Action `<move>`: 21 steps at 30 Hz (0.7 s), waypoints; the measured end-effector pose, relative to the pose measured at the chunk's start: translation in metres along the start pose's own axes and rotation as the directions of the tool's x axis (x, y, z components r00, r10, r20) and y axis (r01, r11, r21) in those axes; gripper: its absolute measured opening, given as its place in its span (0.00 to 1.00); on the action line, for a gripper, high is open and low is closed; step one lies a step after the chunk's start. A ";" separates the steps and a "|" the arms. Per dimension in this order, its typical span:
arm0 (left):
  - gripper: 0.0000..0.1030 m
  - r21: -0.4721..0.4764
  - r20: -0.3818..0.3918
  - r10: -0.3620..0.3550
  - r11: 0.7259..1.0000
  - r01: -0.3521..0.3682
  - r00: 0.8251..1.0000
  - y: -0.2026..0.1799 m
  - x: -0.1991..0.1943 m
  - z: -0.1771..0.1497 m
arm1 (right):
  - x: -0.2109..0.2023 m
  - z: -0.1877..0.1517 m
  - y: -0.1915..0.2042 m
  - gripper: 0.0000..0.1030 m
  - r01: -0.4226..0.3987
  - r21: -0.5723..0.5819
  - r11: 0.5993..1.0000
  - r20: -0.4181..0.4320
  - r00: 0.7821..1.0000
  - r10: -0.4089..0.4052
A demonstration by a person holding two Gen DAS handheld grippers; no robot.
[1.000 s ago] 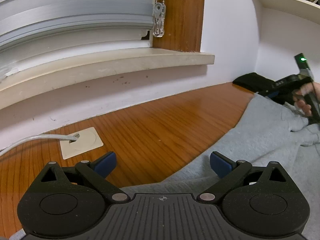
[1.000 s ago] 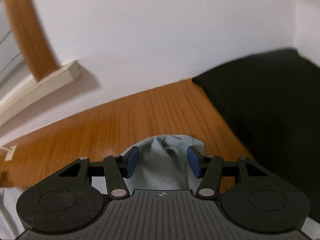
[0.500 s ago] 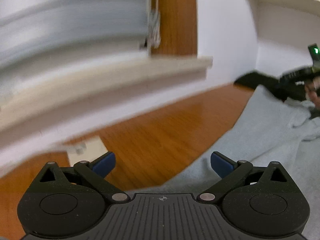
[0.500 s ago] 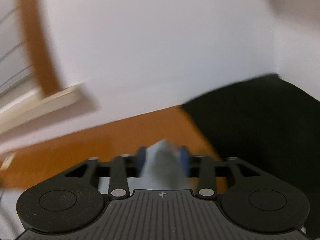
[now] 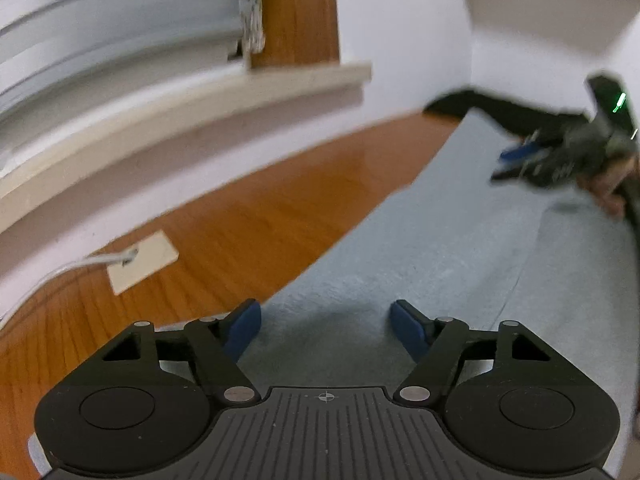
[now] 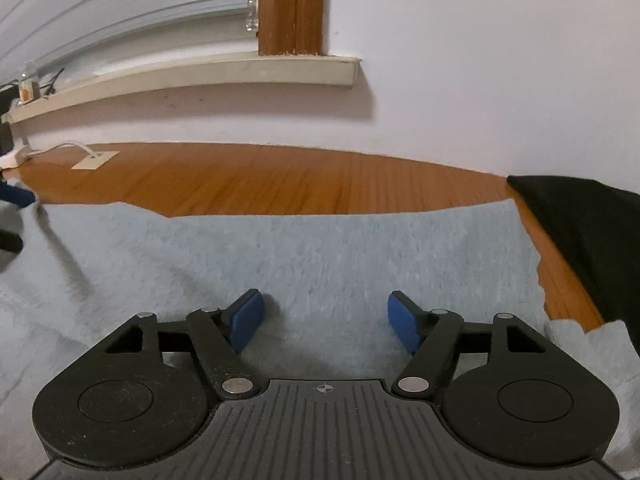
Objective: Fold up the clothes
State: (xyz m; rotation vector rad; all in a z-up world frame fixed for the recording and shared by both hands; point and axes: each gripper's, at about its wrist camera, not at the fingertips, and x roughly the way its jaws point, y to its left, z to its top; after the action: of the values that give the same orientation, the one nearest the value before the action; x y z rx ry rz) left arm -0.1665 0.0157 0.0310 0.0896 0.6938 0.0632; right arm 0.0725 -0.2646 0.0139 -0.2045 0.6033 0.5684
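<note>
A light grey garment (image 5: 440,248) lies spread on the wooden table (image 5: 240,220). My left gripper (image 5: 326,326) hovers over the garment's near edge. Its jaws are closing, with cloth below the blue pads and nothing pinched between them. In the right wrist view the garment (image 6: 320,248) lies flat with a straight far edge. My right gripper (image 6: 326,320) is above it with its jaws opening, and nothing is gripped. From the left wrist view the right gripper (image 5: 516,160) is a blur at the far right, held by a hand (image 5: 612,196).
A folded black cloth (image 6: 592,224) lies at the table's right end against the white wall. A beige cable plate (image 5: 142,260) with a white cord sits on the left. A window sill (image 5: 200,92) and blinds run behind the table.
The right gripper let go of the grey cloth it pinched and swung over the flat garment. The left jaws narrowed and moved right, over the cloth's edge.
</note>
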 end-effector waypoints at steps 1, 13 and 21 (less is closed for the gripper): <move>0.76 -0.010 -0.005 -0.007 1.000 0.007 1.000 0.004 0.003 0.001 | 0.001 0.002 -0.001 0.67 -0.002 0.005 1.000 -0.002 1.000 0.002; 0.86 -0.096 -0.043 -0.010 0.995 0.006 0.999 0.069 0.053 0.040 | 0.054 0.038 -0.015 0.76 0.020 0.047 0.999 -0.024 1.000 -0.019; 0.83 0.037 0.001 0.134 0.990 -0.134 0.991 0.086 -0.020 0.015 | 0.054 0.038 -0.015 0.76 0.021 0.052 0.998 -0.013 1.000 -0.021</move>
State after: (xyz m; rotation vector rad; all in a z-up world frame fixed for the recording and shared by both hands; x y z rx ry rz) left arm -0.1746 0.0988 0.0643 0.1714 0.6896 0.1797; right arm 0.1358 -0.2404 0.0129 -0.1654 0.6271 0.5309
